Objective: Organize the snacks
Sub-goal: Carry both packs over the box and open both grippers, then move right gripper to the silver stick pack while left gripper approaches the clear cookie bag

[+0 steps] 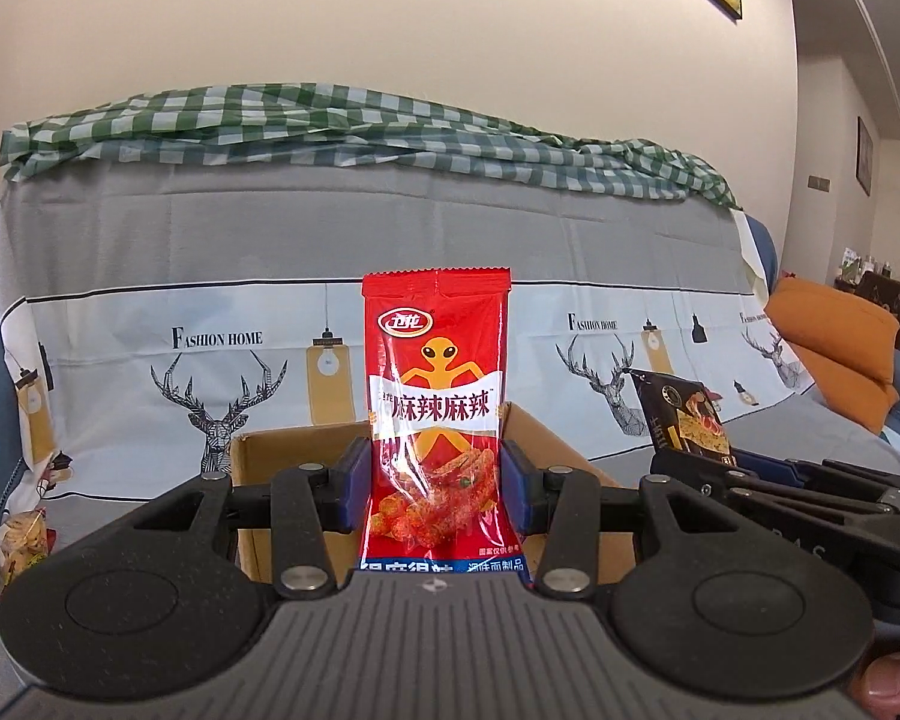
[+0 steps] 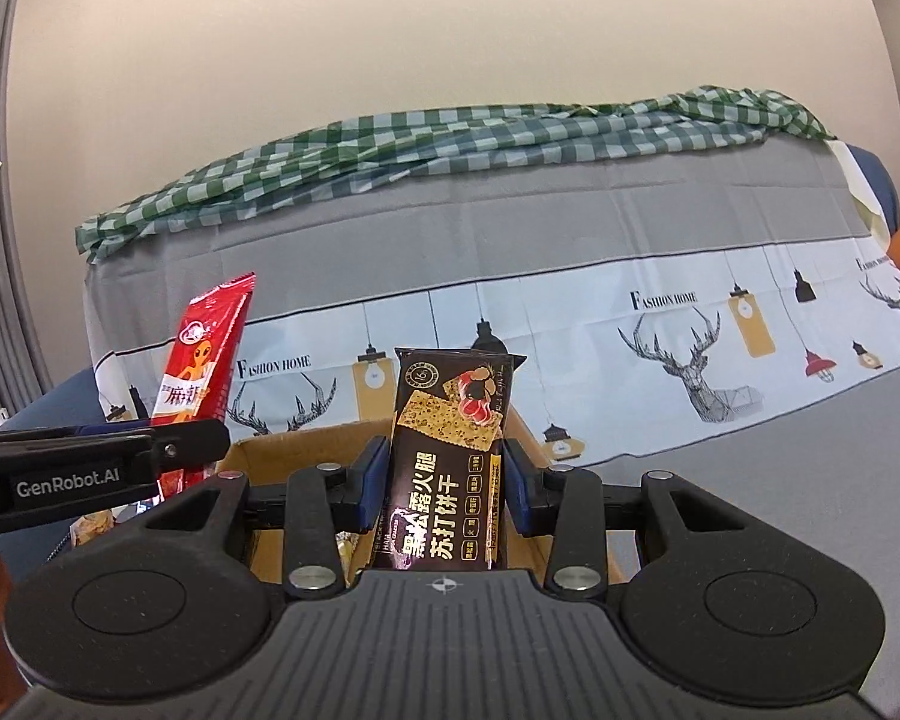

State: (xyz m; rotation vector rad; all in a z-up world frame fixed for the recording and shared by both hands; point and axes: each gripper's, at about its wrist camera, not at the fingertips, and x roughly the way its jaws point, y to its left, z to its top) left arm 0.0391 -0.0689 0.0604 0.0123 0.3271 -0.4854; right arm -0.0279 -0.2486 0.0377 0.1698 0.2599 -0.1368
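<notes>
**Two snack packets held upright over an open cardboard box**

In your left gripper (image 1: 437,483) you hold a red snack packet (image 1: 437,396), upright, its crimped top edge pointing up. The blue pads (image 1: 354,483) press on both of its sides, with the jaws about half closed around it. The packet shows an orange alien figure, white Chinese lettering and a clear window with reddish spicy strips inside.

In your right gripper (image 2: 444,480) you hold a black cracker packet (image 2: 450,456), also upright and clamped between the blue pads, the jaws narrowed to its width. Its front shows a seeded cracker, a slice of ham and gold lettering.

Behind and below both packets is an open cardboard box (image 1: 294,450), brown, its flaps standing up. In the right wrist view a small part of its inside shows beside the black packet, with something pale and wrapped (image 2: 345,543) lying there; you cannot tell what it is. The rest of the box's inside is hidden by the grippers.

The two grippers are side by side, each showing at the edge of the other's view.

The box sits on a sofa (image 1: 150,276) covered by a grey and white cloth printed with deer heads, lamps and the words "Fashion Home". A green checked cloth (image 1: 330,126) is bunched along the top of the sofa back. To the left of the box a pale snack bag (image 1: 24,546) lies on the seat. An orange cushion (image 1: 834,348) rests at the far right.
</notes>
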